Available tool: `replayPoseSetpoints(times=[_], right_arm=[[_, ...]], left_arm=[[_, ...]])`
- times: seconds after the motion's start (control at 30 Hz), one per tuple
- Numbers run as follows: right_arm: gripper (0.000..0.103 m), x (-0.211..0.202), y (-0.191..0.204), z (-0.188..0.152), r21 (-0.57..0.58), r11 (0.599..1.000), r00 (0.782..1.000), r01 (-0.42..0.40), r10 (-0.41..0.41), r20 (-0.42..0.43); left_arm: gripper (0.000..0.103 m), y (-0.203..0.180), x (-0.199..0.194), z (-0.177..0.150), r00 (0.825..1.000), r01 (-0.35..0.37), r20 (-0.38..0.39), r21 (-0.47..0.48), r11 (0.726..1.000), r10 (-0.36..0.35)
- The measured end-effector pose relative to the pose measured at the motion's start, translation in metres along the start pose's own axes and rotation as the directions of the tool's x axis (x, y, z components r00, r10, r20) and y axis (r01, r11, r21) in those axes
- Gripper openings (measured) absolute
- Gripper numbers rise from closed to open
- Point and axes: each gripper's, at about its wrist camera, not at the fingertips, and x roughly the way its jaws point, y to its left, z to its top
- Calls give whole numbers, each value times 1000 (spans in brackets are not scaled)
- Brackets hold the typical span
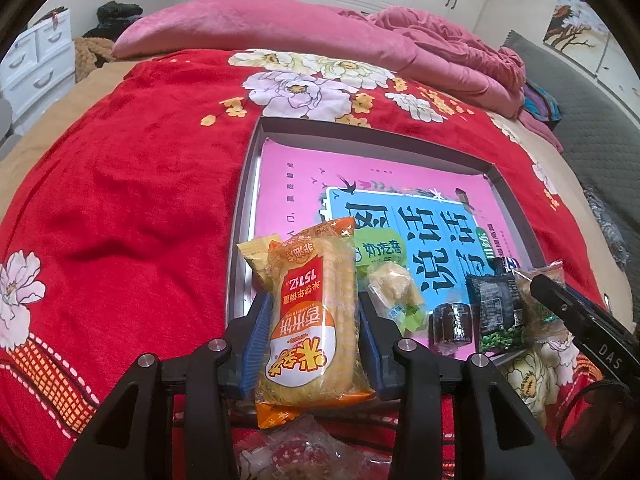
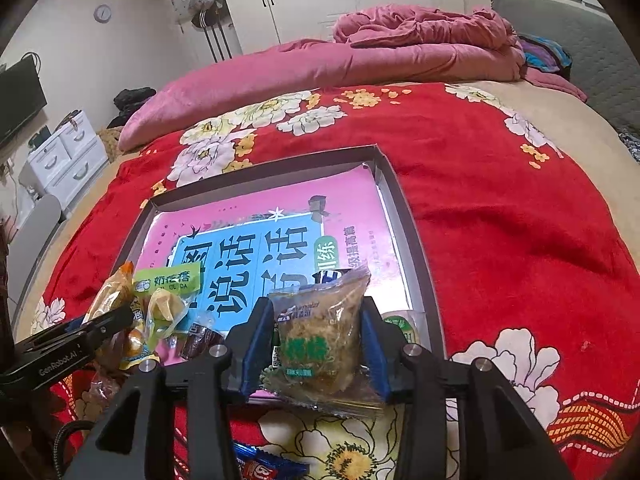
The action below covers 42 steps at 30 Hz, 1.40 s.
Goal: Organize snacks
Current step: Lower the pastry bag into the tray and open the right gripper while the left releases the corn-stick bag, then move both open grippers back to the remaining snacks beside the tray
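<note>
My left gripper point(image 1: 312, 316) is shut on an orange rice cracker pack point(image 1: 312, 320), held over the near left corner of a shallow grey tray point(image 1: 248, 184) lined with a pink and blue book cover. My right gripper point(image 2: 316, 340) is shut on a clear pack of brownish pastry with a green label point(image 2: 320, 336), held over the tray's point(image 2: 400, 184) near edge. Several small snacks lie in the tray's near end: a green packet point(image 1: 376, 250), a pale wrapped cake point(image 1: 394, 288), a dark wrapped sweet point(image 1: 450, 322) and a black pea packet point(image 1: 496, 312).
The tray sits on a red floral blanket point(image 1: 140, 184) on a bed. A pink quilt point(image 1: 360, 36) is piled at the far side. Loose wrapped snacks lie on the blanket below my grippers point(image 1: 304, 452), point(image 2: 264, 468). White drawers point(image 1: 36, 64) stand at the left.
</note>
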Motion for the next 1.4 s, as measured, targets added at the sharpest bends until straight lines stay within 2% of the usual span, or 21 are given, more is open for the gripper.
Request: replayPoseSetpoints(times=[0.47,0.7,1.13,1.4], right_arm=[[56,-15,-5,4,9,1000,999,19,-19,38],[60,-29,-4,7,-10,1000,997,28,-27,70],[65,-48,-3,7,-5,1000,993,14,-13,118],[67,-51,-4,5,11,1000,992,3,-4,128]], left_arm=[[59,0,-10,1,999,25,20,-2,1000,-25],[65,3,-23,3,997,49,59,-8,999,-48],[71,5,-44,4,992,52,111,1,999,-52],[73,4,-50,3,992,54,114,8,998,-55]])
